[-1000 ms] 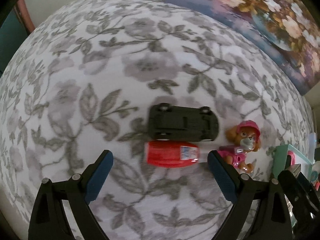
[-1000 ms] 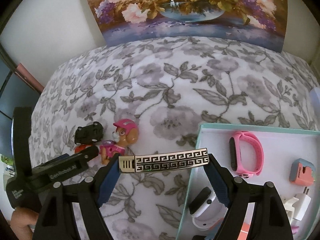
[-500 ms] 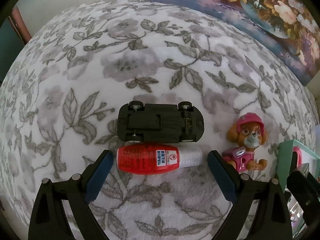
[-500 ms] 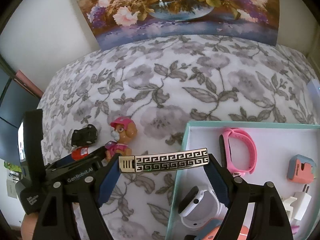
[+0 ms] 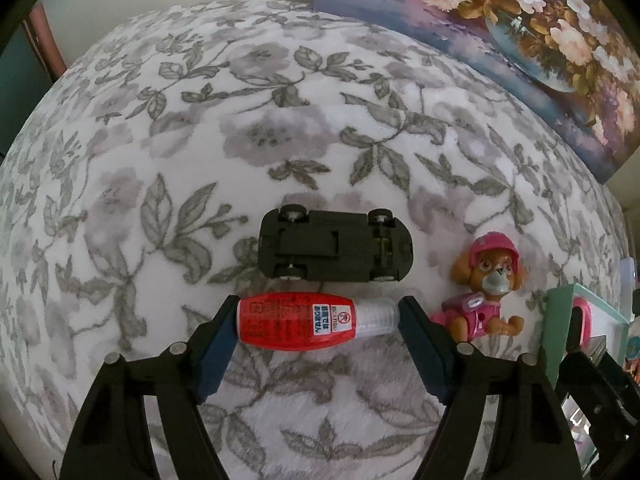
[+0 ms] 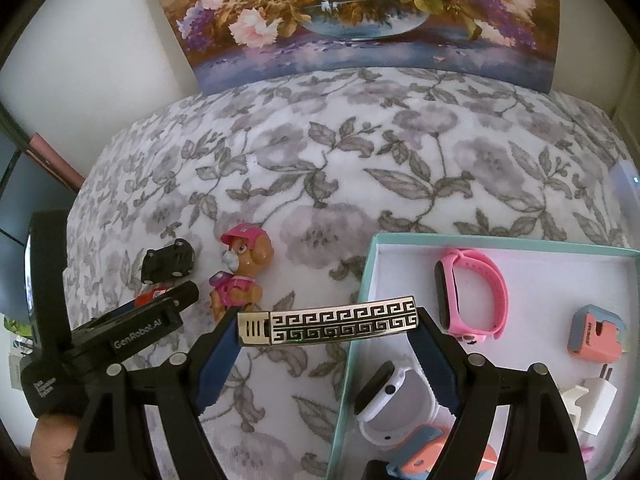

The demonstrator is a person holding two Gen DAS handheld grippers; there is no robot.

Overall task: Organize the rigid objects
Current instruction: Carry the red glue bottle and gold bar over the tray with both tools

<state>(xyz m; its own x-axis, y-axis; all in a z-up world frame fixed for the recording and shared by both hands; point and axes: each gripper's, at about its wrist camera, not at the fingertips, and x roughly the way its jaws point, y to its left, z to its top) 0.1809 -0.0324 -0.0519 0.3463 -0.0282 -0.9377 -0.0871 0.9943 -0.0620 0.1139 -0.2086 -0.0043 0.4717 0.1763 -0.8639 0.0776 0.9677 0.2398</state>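
A red bottle with a clear cap [image 5: 296, 322] lies on its side on the floral cloth. My left gripper [image 5: 318, 312] is closing on it, and its blue pads touch the base and the cap end. Just behind the bottle a black toy car [image 5: 334, 248] lies upside down. A pink pup figure [image 5: 486, 280] stands to its right. My right gripper [image 6: 328, 328] is shut on a silver bar with a black key pattern [image 6: 328, 326], held lengthwise over the left edge of the teal box [image 6: 500, 240].
The box holds a pink wristband [image 6: 472, 292], a white watch [image 6: 392, 404], a coral charger [image 6: 596, 336] and a white plug [image 6: 588, 404]. A flower painting [image 6: 352, 20] leans on the wall behind. The left gripper's body [image 6: 132, 332] lies at the lower left of the right wrist view.
My left gripper has drawn in on the red bottle and its jaws have narrowed from wide apart onto the bottle's two ends. The right gripper still holds the bar in about the same place.
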